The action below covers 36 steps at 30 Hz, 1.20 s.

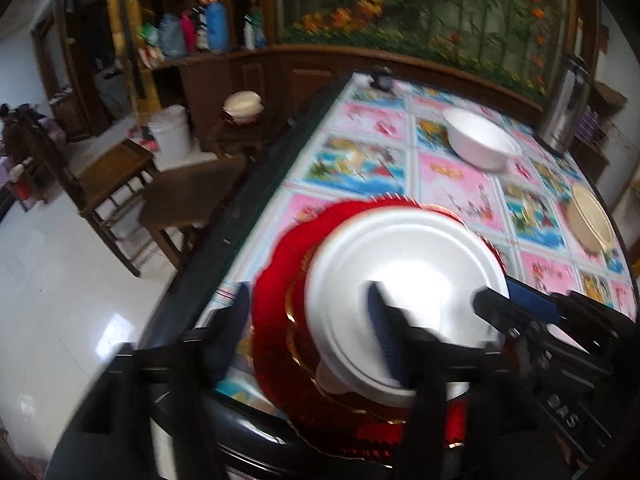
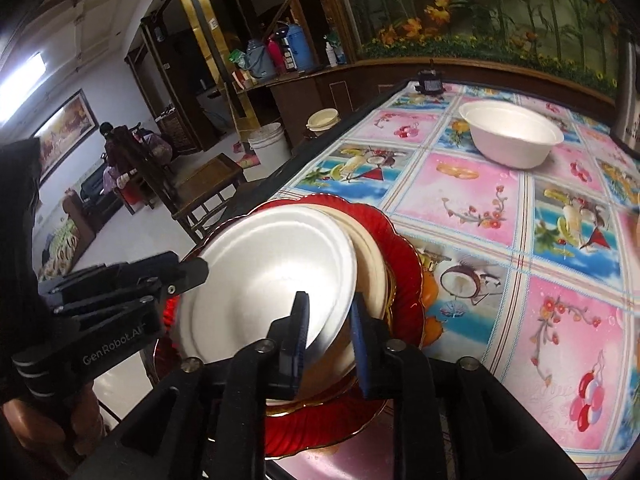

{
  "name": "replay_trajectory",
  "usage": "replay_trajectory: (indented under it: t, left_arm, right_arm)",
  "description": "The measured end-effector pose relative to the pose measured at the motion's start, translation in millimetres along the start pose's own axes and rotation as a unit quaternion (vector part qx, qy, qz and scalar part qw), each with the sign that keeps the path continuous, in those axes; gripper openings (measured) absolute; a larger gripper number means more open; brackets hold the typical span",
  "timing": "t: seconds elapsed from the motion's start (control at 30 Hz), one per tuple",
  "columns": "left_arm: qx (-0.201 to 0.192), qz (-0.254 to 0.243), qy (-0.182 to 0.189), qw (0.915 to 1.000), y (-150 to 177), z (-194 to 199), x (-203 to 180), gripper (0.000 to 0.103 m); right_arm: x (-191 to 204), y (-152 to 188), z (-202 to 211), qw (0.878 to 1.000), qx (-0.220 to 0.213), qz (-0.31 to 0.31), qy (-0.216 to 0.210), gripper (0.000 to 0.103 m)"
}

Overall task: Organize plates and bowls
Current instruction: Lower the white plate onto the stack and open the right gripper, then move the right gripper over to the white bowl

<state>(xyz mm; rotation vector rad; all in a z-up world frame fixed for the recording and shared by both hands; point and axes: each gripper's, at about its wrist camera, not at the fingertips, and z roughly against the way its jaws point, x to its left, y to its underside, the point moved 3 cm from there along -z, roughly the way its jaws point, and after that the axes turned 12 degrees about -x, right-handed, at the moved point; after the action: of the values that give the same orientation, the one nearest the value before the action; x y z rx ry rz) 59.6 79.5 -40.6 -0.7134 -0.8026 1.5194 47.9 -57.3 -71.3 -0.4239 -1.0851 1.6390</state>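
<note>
Plates stacked at near left corner of bench (image 2: 500, 184): white plate (image 2: 268, 276) on top, cream plate (image 2: 374, 256) under it, red plate (image 2: 404, 256) at bottom. White bowl (image 2: 516, 134) sits well apart, twd far edge. Left hand-held gripper (image 1: 308, 328) released, fingers wide, straddling stack's left rim. Right hand-held gripper (image 2: 330, 320) jaws slightly apart around white plate's near rim, not clamped.

On the side of my left gripper (image 2: 188, 276), seen from the right wrist camera, I read "GenRobot.AI" in white letters. From the left wrist camera, my right gripper (image 1: 496, 304) shows pale blurred characters on its body that I cannot make out.
</note>
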Motion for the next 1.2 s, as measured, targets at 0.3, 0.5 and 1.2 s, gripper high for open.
replay_trajectory:
  t: [0.3,0.5,1.2]
  left_arm:
    - [-0.093,0.061,0.065,0.9917,-24,32,-6,0.088]
    - [-0.061,0.025,0.168,0.9836,-23,33,-59,0.088]
    - [0.066,0.051,0.301,0.9500,-86,19,-153,0.103]
  right_arm:
    - [-46,-22,50,0.993,-0.114,-0.024,0.033,0.078]
    - [-132,-12,63,0.978,-0.126,-0.126,0.105,0.083]
    - [-245,-65,117,0.935,-0.214,-0.283,0.014,0.103]
